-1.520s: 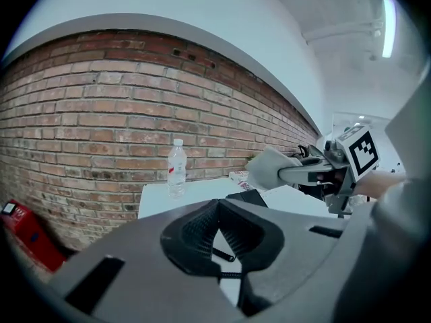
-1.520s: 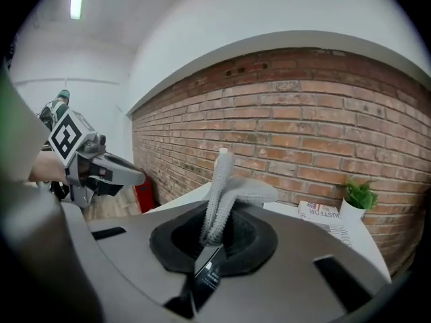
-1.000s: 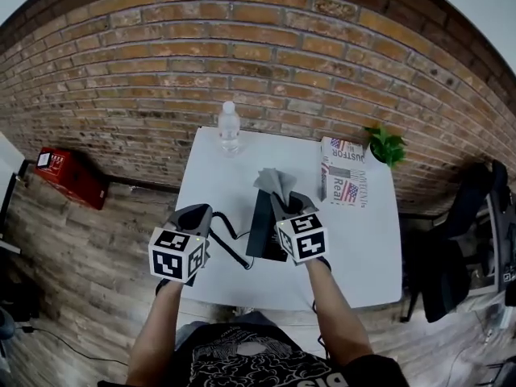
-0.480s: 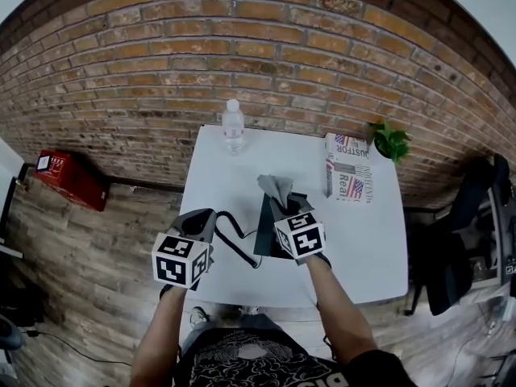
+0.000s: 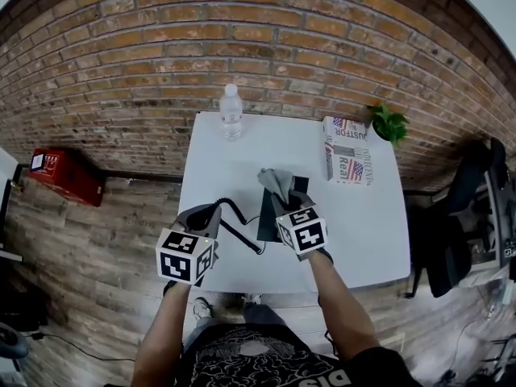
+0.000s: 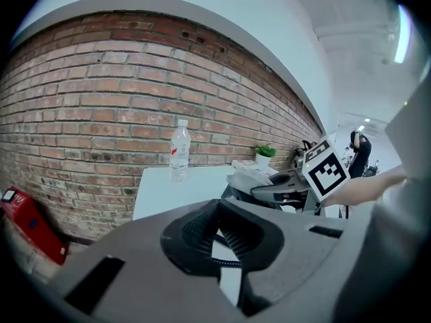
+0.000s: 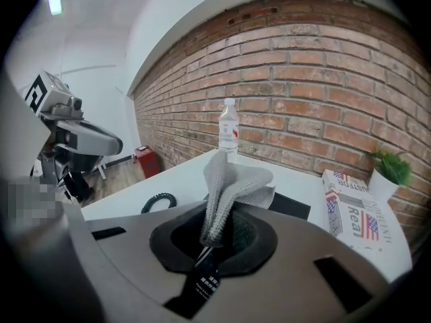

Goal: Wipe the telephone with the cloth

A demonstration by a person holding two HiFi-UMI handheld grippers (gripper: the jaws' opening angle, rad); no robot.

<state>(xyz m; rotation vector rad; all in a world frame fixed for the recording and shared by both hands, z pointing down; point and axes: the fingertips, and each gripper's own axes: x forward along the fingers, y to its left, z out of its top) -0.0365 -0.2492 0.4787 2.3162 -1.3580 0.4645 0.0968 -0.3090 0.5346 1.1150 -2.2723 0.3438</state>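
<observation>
The black telephone [image 5: 266, 220] lies mid-table on the white table [image 5: 359, 240]. My right gripper [image 5: 282, 201] hovers over it, shut on a grey cloth [image 5: 274, 182] that sticks up from its jaws. In the right gripper view the cloth [image 7: 229, 180] rises from my right gripper [image 7: 215, 237], with the telephone [image 7: 291, 204] behind it. My left gripper [image 5: 211, 213] is left of the phone at the coiled cord [image 5: 235, 214]. In the left gripper view the cord [image 6: 225, 262] crosses my left gripper's [image 6: 219, 247] nearly closed ribbed pads, which seem to pinch it. The handset is not clearly visible.
A water bottle [image 5: 231, 111] stands at the table's far edge by the brick wall. A folded newspaper [image 5: 347, 160] and a small potted plant [image 5: 387, 125] occupy the far right corner. A red box [image 5: 64, 176] sits on the floor at left, and dark chairs [image 5: 459, 232] stand at right.
Both grippers have kept their places at the telephone, the cloth still in the right one. The cord by the left gripper now arches higher. The head camera has shifted slightly.
</observation>
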